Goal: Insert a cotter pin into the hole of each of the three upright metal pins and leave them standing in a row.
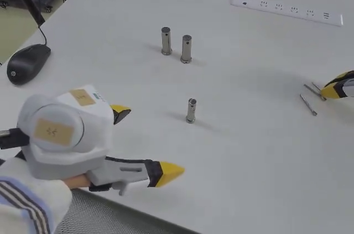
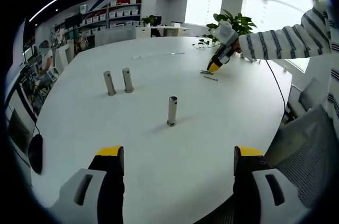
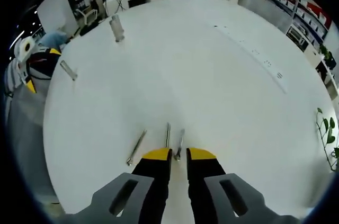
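Pointing at cotter pins (image 3: 167, 135): right gripper (image 3: 179, 153)

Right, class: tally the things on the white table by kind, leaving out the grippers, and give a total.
upright metal pins: 3
cotter pins: 3
power strip: 1
computer mouse: 1
Total: 8

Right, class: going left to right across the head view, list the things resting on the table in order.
Mouse → rear-left metal pin → front metal pin → cotter pins. Left out for overlap: the other rear pin, the power strip.
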A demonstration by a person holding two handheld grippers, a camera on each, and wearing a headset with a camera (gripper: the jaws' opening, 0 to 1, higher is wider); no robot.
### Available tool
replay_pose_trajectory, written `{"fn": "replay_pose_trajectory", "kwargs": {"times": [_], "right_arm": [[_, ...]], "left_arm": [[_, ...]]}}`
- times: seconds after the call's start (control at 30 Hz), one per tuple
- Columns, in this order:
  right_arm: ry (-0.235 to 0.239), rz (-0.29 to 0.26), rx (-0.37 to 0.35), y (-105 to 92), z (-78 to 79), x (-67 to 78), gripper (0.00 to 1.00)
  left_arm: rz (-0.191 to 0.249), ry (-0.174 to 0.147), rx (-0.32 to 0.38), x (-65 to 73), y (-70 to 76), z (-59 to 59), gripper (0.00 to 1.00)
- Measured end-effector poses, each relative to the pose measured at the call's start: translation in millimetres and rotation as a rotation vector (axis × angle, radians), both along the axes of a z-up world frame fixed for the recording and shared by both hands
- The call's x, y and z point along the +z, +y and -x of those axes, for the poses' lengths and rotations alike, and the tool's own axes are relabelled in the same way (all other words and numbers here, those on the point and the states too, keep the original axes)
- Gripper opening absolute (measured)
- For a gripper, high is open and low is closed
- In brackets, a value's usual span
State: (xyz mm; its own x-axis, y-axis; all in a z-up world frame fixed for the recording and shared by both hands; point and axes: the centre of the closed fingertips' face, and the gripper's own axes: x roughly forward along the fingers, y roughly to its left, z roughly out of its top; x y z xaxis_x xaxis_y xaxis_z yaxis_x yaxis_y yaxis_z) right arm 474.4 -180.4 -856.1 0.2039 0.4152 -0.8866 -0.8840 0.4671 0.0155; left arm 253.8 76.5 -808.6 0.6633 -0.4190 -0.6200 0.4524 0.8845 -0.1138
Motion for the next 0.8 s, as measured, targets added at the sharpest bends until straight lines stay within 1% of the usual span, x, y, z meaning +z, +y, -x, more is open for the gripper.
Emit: {"fn": "replay_pose_trajectory", "kwargs": {"times": [0.03, 0.07, 0.1, 0.13, 0.37, 0.43, 0.47, 0.6, 0.73, 0.8], "right_arm": [[0.001, 0.023, 0.011, -2.2, 0.8, -2.1, 0.13], [-0.02, 0.019, 0.047, 0.5, -2.4, -2.1, 0.13], [-0.01, 0.024, 0.022, -0.2, -3.6, -4.2, 0.12], [-0.007, 0.03, 0.019, -1.7, -4.1, -3.9, 0.11], [-0.005, 0.038, 0.02, -5.0, -12.9, -7.6, 0.09], [-0.005, 0.039, 0.019, -5.5, -15.2, -8.7, 0.09], [-0.011, 0.043, 0.033, -5.8, -16.3, -9.0, 0.09], [-0.031, 0.074, 0.077, -6.6, -21.6, -11.1, 0.07], [-0.039, 0.101, 0.106, -7.1, -25.3, -12.5, 0.06], [-0.046, 0.123, 0.129, -7.4, -26.6, -12.9, 0.05]], "left_arm": [[0.001, 0.001, 0.002, -0.1, 0.3, 0.0, 0.85], [0.0, 0.002, 0.001, -0.3, 0.4, 0.2, 0.84], [0.002, 0.003, -0.001, -0.5, 0.0, 0.5, 0.84], [0.004, 0.004, -0.002, -0.5, -0.3, 0.6, 0.83], [0.002, 0.009, -0.009, -2.5, -2.5, 1.1, 0.82], [0.012, 0.012, -0.007, -2.5, -3.5, 1.1, 0.82], [0.024, 0.008, 0.0, -1.6, -4.0, 0.2, 0.82], [0.02, 0.003, 0.001, -1.1, -3.3, -1.4, 0.81], [0.017, 0.002, -0.002, -1.3, -3.1, -1.6, 0.81], [0.018, 0.002, -0.002, -1.5, -3.4, -1.4, 0.81]]}}
